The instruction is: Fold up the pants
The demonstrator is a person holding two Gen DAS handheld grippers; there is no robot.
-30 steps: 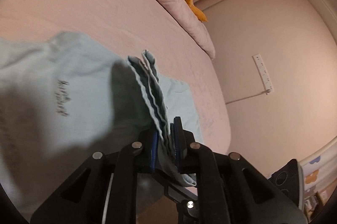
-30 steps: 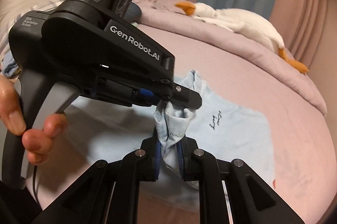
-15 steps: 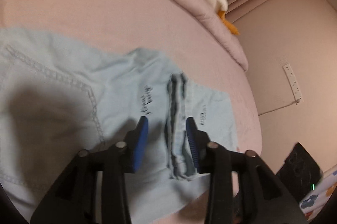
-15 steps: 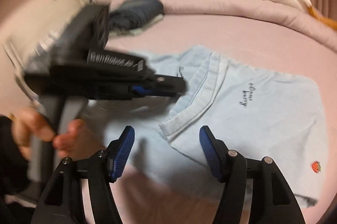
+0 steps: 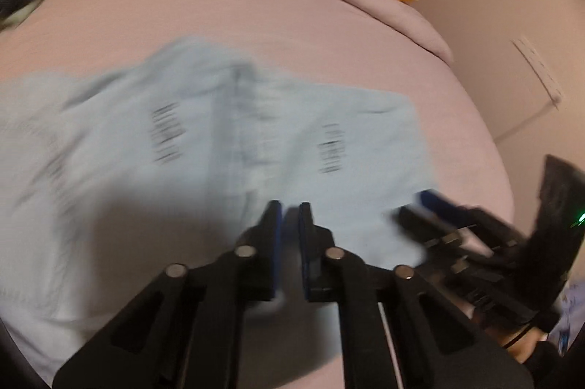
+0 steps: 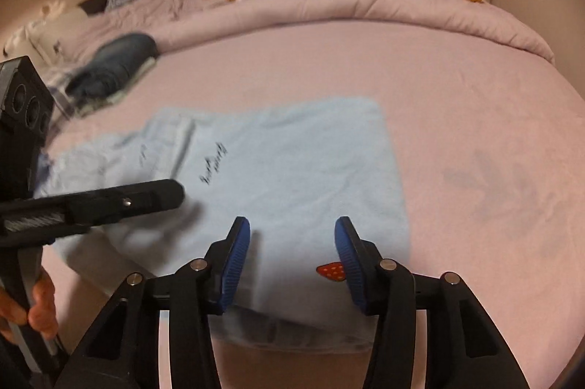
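The light blue pants [image 6: 292, 177] lie folded flat on the pink bed [image 6: 457, 89], long axis running left to right; motion blur smears their print in the left wrist view. The left hand-held gripper [image 5: 289, 217] has just closed, jaws together and empty. The right hand-held gripper [image 6: 292, 242] stands half open above the pants' near edge, its jaws just narrowing, gripping nothing.

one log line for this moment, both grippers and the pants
left gripper: shut, empty, jaws just closed | right gripper: open, empty, jaws just narrowing | pants: folded, flat on bed, released
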